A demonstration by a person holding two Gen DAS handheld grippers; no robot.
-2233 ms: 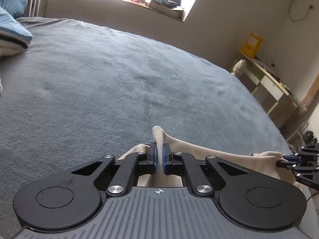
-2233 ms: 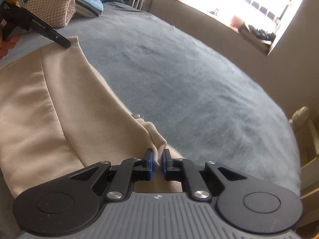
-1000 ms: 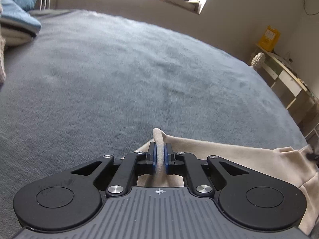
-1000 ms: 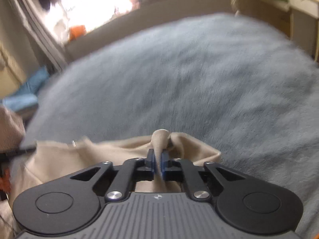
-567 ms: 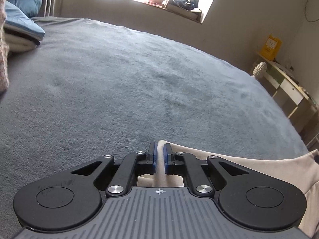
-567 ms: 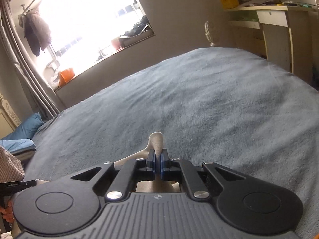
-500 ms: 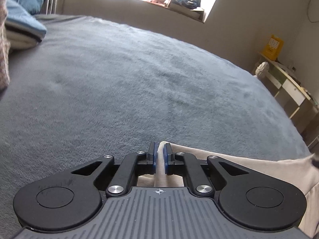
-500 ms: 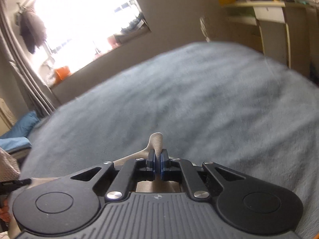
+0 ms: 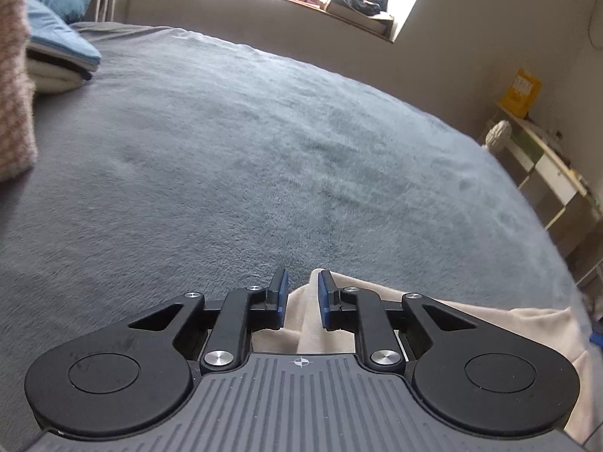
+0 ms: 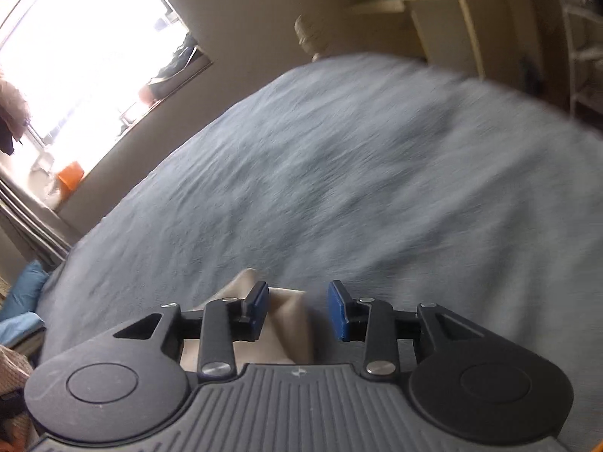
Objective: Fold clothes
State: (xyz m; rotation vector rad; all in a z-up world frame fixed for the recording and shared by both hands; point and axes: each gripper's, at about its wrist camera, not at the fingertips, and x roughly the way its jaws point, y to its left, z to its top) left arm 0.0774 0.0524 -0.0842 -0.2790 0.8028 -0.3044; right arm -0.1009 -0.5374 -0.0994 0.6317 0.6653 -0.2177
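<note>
A beige garment (image 9: pixel 471 316) lies on the grey blanket of the bed (image 9: pixel 264 150), reaching from under my left gripper (image 9: pixel 302 286) to the right edge of the left wrist view. The left jaws are opening; a raised fold of the garment stands between them, against the right pad only. In the right wrist view, my right gripper (image 10: pixel 297 297) has its jaws opening wider, and a loose ridge of the beige garment (image 10: pixel 290 324) lies between the blue pads, unpinched. This view is tilted and blurred.
A folded stack of blue and white clothes (image 9: pixel 56 56) and a pink checked cloth (image 9: pixel 13 94) lie at the far left. A desk (image 9: pixel 546 162) with a yellow box (image 9: pixel 522 92) stands beyond the bed's right edge. A cluttered window sill (image 9: pixel 339 3) runs behind.
Both grippers were shut on folds of the beige garment and now stand parted, the folds slack between the pads. The right gripper has rolled and shifted sideways; the left has lifted slightly.
</note>
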